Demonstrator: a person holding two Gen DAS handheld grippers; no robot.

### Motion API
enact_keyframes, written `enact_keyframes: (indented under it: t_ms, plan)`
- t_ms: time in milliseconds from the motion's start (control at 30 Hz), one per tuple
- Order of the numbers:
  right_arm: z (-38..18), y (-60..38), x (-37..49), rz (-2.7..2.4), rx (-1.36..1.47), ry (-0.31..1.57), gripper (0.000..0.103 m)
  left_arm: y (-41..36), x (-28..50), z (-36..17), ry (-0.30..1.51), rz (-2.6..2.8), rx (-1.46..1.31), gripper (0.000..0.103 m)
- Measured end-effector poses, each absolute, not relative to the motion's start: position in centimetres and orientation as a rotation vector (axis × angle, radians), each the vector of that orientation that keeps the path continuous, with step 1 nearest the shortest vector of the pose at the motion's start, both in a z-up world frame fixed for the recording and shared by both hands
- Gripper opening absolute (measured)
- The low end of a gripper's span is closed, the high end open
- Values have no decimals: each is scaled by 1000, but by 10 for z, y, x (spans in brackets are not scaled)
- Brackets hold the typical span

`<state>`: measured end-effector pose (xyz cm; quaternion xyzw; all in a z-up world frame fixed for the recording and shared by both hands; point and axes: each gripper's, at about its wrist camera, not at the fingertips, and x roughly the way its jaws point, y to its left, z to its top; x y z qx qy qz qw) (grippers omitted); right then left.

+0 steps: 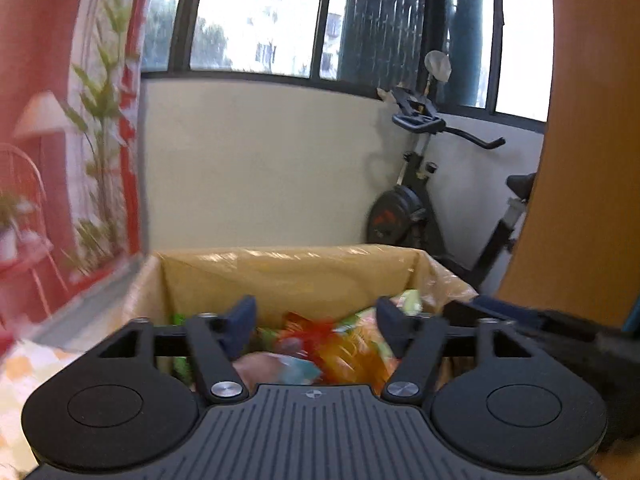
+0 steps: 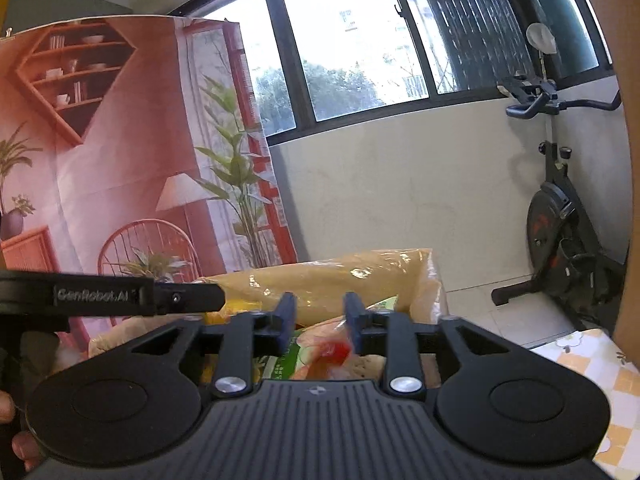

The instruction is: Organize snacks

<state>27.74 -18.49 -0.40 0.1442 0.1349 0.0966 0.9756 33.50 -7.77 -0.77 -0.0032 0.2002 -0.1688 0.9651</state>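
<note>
Fingers of my left gripper (image 1: 316, 320) stand wide apart with nothing pressed between them; they hang over the open cardboard box (image 1: 288, 276), whose snack packets (image 1: 332, 344) lie below in a blurred heap of red, orange and green. Fingers of my right gripper (image 2: 320, 322) are parted by a narrower gap, also released; a red-and-clear snack wrapper (image 2: 332, 354) shows through that gap, lower down in the same box (image 2: 360, 276), and I cannot tell whether it touches either pad.

Left wrist view: the box occupies 12 o'clock from my fingers, its plastic-covered far wall facing me. My other gripper's dark body (image 1: 560, 328) enters at 3 o'clock. A printed red backdrop (image 1: 60, 140) fills 9 to 10 o'clock; an exercise bike (image 1: 420, 200) stands at 1 o'clock against the pale wall.

Right wrist view: my left gripper's black arm (image 2: 120, 294) crosses at 9 o'clock. A checked cloth on the tabletop (image 2: 600, 380) lies at 4 o'clock; the bike (image 2: 560, 220) stands at 2 o'clock.
</note>
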Motion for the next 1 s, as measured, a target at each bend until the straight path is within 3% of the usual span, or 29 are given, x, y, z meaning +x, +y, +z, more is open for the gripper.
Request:
enact_keyframes:
  t_ms: [167,233,300,500,1000]
  plan:
    - [6,-186,265,170,260,280,47,-62,322,5,411,-320,-4,78]
    - [11,-184,258,153,241,282,58,-54,312,10,408,-320,2,88]
    - [18,-183,251,129,218,292,87,-49,304,17,384,-314,12,92]
    - [40,-179,226,89,169,327,102,-32,268,37,326,-255,20,97]
    - [81,-148,141,76,175,318,103,-17,188,58,302,-174,23,98]
